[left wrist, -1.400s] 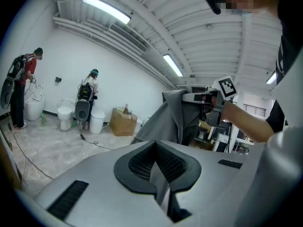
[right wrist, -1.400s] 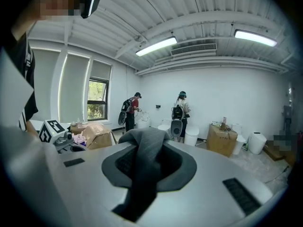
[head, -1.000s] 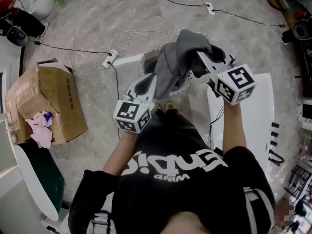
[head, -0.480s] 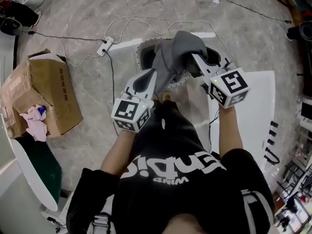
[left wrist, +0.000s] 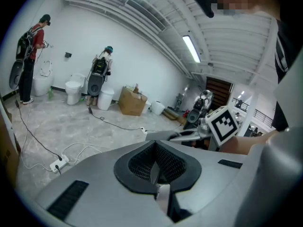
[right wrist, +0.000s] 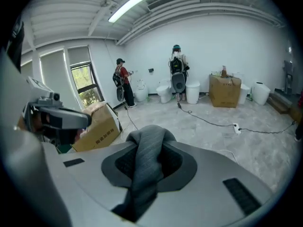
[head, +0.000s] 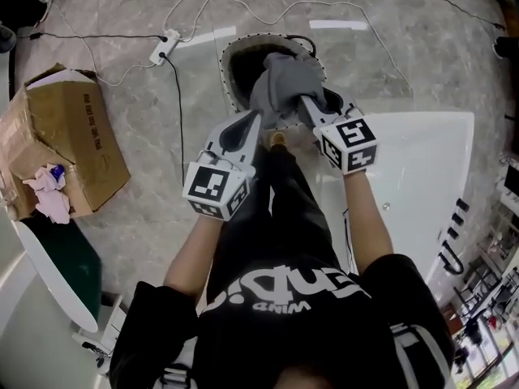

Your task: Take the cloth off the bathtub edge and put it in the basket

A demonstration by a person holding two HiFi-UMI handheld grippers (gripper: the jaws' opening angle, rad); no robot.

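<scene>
Though hidden overhead — right gripper (right wrist: pixel 147 145) clamps cloth (head: pixel 284 83).

Two tongs, left tongs (head: pixel 253 124) and right tongs (head: pixel 306 104), one grey cloth (head: pixel 288 79), one basket (head: pixel 233 51), one white bathtub (head: pixel 430 168), two cardboard boxes, near box (head: pixel 69 132) and far box (right wrist: pixel 226 91), one pink rag (head: pixel 49 203), one power strip (head: pixel 165 45), two standing people (right wrist: pixel 122 82) (right wrist: pixel 177 72)
</scene>
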